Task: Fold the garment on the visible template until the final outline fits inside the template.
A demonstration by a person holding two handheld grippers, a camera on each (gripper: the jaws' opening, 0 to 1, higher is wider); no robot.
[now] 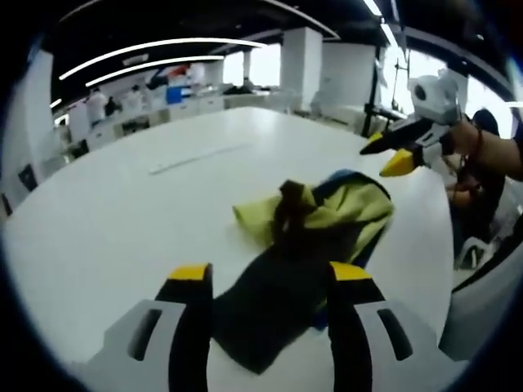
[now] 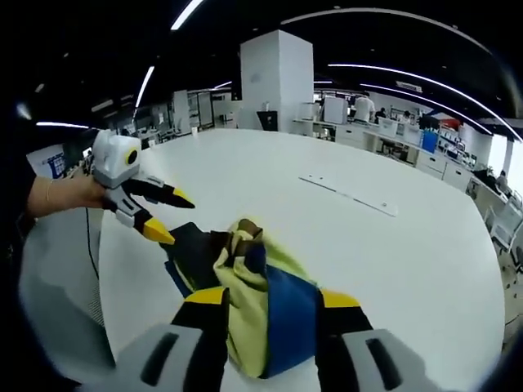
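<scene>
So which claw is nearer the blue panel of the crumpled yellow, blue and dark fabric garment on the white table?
Right. The right claw has the blue panel lying between its open jaws; the left claw sits at the opposite dark end.

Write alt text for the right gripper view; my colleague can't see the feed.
A crumpled yellow, blue and black garment lies on a white table, with one end between the open jaws of the right gripper at the bottom of the view. The left gripper, held in a person's hand, reaches in from the left with its jaws open just above the garment's far end.
</scene>
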